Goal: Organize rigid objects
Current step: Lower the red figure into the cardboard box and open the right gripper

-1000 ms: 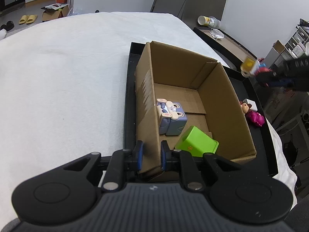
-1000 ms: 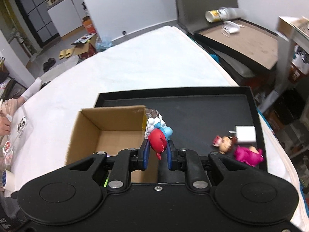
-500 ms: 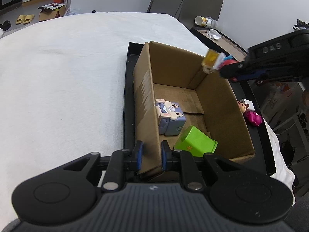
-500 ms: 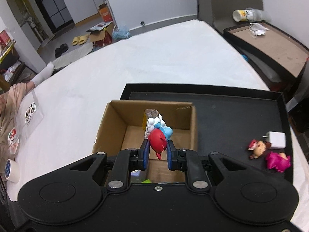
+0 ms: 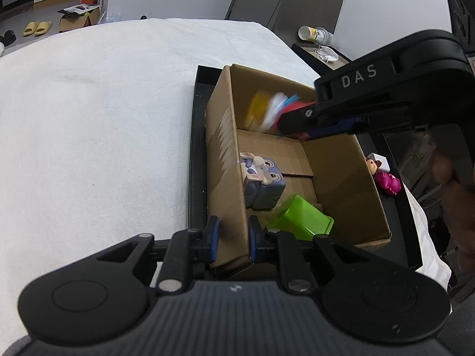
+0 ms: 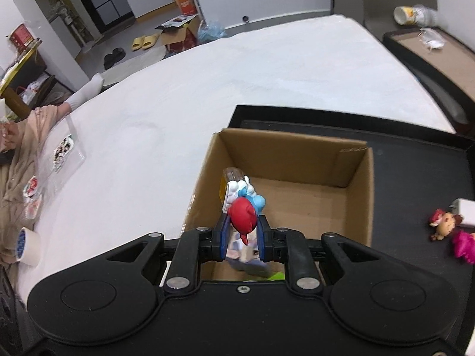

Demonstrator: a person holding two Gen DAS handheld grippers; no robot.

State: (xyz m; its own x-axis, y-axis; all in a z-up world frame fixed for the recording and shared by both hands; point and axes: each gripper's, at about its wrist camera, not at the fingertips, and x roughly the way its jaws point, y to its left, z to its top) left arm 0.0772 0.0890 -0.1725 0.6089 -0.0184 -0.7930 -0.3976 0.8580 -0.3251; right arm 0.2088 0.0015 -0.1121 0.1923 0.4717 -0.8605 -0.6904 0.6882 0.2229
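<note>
Holding small red, blue and white plastic toy figure (image 6: 244,207) in right gripper (image 6: 242,238) over open brown cardboard box (image 6: 357,198). Fingers just started easing apart, toy between them, red cap touching pads. Left gripper (image 5: 231,238) nearly closed, pinching near box wall. We reckon toy light, stiff, bit slick; red cap safest hold, bumpy top less so. Box sits in black tray (image 6: 415,148) on white surface (image 6: 237,74).
</note>
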